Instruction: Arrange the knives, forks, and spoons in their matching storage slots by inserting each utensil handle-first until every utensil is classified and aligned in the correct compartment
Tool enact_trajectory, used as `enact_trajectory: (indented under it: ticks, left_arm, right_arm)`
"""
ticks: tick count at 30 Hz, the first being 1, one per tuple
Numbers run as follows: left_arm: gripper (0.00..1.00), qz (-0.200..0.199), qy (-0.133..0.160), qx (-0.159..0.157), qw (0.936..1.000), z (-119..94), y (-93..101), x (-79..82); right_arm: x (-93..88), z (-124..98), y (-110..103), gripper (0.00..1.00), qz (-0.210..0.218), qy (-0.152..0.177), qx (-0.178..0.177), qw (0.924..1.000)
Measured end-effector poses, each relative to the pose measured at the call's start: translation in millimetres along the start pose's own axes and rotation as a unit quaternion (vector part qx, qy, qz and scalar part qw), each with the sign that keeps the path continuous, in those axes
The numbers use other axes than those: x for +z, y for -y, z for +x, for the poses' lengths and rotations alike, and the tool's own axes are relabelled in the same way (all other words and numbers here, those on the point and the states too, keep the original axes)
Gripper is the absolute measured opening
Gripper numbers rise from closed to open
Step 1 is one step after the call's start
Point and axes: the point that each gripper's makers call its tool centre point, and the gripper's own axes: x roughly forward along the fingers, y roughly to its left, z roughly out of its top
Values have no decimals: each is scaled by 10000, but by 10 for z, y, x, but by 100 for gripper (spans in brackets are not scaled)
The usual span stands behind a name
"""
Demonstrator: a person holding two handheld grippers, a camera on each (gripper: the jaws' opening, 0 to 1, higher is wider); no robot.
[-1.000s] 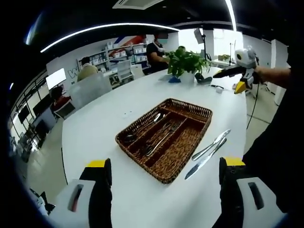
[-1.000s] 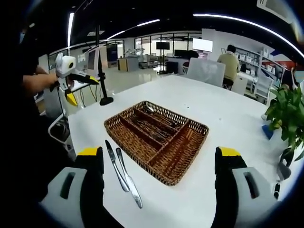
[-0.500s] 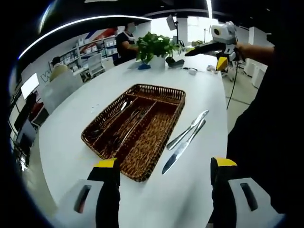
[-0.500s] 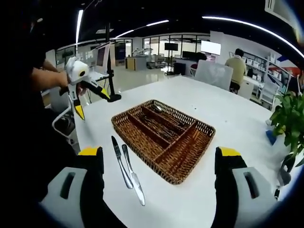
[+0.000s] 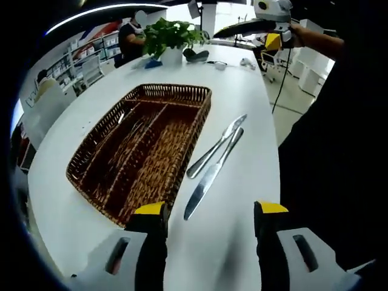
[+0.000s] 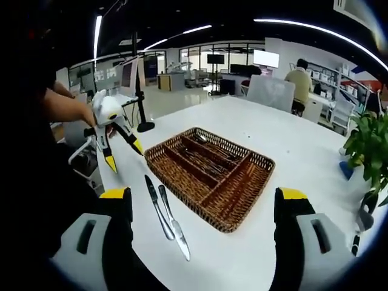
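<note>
Two silver table knives (image 5: pixel 213 159) lie side by side on the white tabletop (image 5: pixel 242 91) beside the brown wicker cutlery tray (image 5: pixel 145 145); left hand-held gripper (image 5: pixel 208 213) and right hand-held gripper (image 6: pixel 205 200) both wide, empty.

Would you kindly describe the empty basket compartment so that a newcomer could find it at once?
On the white table lies a brown wicker basket split lengthwise into three slots. The empty compartment is the one beside the two loose knives; its neighbours already hold cutlery, while it shows bare weave.
</note>
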Motion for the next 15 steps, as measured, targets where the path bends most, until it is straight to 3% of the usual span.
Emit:
enact_trajectory:
  ticks: [7, 15]
  left_arm:
    - [51, -107, -293, -300, 9991, 354, -45, -181]
    - [44, 5, -431, -417, 9982, 449, -57, -262]
  right_arm:
    - [6, -7, 14, 100, 28, 9, -24, 10000]
    - [-63, -57, 37, 100, 125, -1, -112, 9999]
